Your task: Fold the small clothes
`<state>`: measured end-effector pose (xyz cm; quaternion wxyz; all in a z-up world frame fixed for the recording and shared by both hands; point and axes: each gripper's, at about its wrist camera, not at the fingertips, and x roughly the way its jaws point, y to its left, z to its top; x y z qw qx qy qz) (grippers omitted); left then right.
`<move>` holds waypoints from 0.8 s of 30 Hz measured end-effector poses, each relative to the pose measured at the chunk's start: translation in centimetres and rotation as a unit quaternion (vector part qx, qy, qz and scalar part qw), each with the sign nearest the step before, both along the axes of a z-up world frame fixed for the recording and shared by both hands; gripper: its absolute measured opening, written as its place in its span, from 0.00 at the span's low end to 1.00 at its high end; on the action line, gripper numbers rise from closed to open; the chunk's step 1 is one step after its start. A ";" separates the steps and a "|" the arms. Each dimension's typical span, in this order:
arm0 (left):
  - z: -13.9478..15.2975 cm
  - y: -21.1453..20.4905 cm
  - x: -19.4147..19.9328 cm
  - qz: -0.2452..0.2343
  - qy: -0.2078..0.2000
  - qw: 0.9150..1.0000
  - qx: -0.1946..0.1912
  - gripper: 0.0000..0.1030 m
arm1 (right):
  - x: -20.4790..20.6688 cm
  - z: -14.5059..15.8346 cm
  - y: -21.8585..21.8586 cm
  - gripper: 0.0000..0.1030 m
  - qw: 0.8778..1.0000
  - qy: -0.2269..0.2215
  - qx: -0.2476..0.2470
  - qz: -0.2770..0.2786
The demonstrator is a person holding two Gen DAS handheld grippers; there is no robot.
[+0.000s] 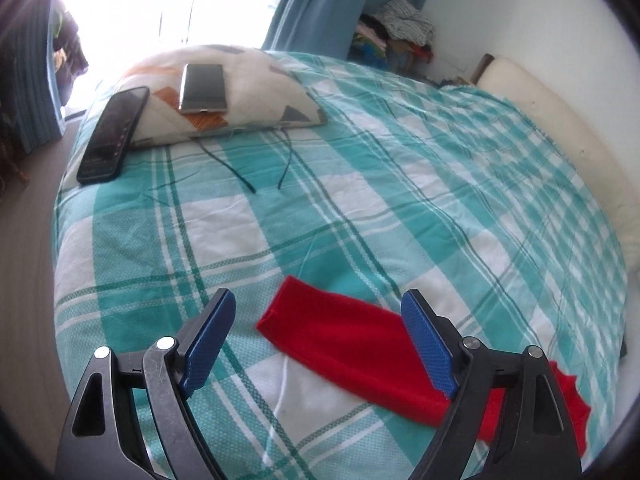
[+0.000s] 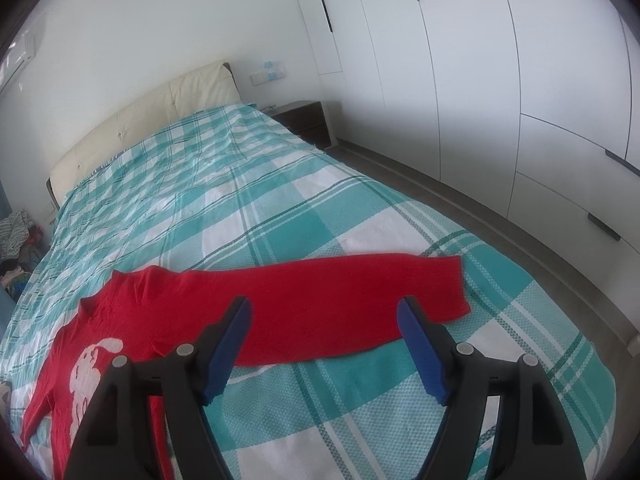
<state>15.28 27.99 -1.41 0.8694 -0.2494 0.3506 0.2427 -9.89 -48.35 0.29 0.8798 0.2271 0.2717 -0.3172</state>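
A small red long-sleeved top [image 2: 132,312] with a white print lies flat on the teal-and-white plaid bedspread [image 2: 224,184]. In the right wrist view one sleeve [image 2: 340,300] stretches out to the right. My right gripper [image 2: 324,312] hovers above that sleeve, open, nothing between its blue pads. In the left wrist view the other sleeve [image 1: 344,340] lies spread out with its cuff toward the left. My left gripper [image 1: 318,308] hangs above it, open wide, and its pads touch no cloth. The right finger hides part of that sleeve.
A patterned pillow [image 1: 256,92] lies at the far end of the bed with a phone [image 1: 203,89] on it, a dark remote-like device [image 1: 114,136] beside it and thin cables [image 1: 248,168]. A clothes pile [image 1: 396,36] sits in the corner. White wardrobes [image 2: 500,80] and a nightstand [image 2: 308,120] flank the bed.
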 end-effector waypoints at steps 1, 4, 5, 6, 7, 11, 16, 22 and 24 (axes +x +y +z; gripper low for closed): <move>0.2 -0.7 0.1 -0.013 -0.001 1.000 0.010 0.85 | 0.0 -0.1 -0.1 0.72 1.000 -0.001 0.002 -0.002; 0.6 -2.5 0.6 -0.050 -0.002 0.998 0.022 0.86 | 0.2 -0.2 -0.1 0.72 1.000 0.000 0.006 0.002; 0.6 -3.0 0.6 -0.059 -0.002 0.998 0.024 0.86 | 0.3 -0.2 0.0 0.72 1.000 0.001 0.006 0.004; 0.6 -3.4 0.7 -0.067 -0.001 0.997 0.028 0.86 | 0.4 -0.3 0.1 0.72 1.000 0.003 0.005 0.007; 0.6 -3.8 0.8 -0.071 -0.001 0.997 0.032 0.86 | 0.5 -0.3 0.2 0.72 1.000 0.004 0.006 0.009; 0.8 -5.2 1.0 -0.081 -0.001 0.995 0.054 0.87 | 0.7 -0.5 0.5 0.72 1.000 0.004 0.009 0.019; 0.7 -6.3 1.2 -0.090 0.003 0.994 0.061 0.88 | 0.9 -0.5 0.7 0.72 1.000 0.003 0.010 0.026; 0.8 -7.4 1.3 -0.099 0.004 0.992 0.078 0.88 | 0.9 -0.5 0.6 0.72 1.000 0.000 0.017 0.024; 0.9 -7.6 1.3 -0.100 0.003 0.992 0.083 0.89 | 0.9 -0.5 0.6 0.73 1.000 0.001 0.015 0.025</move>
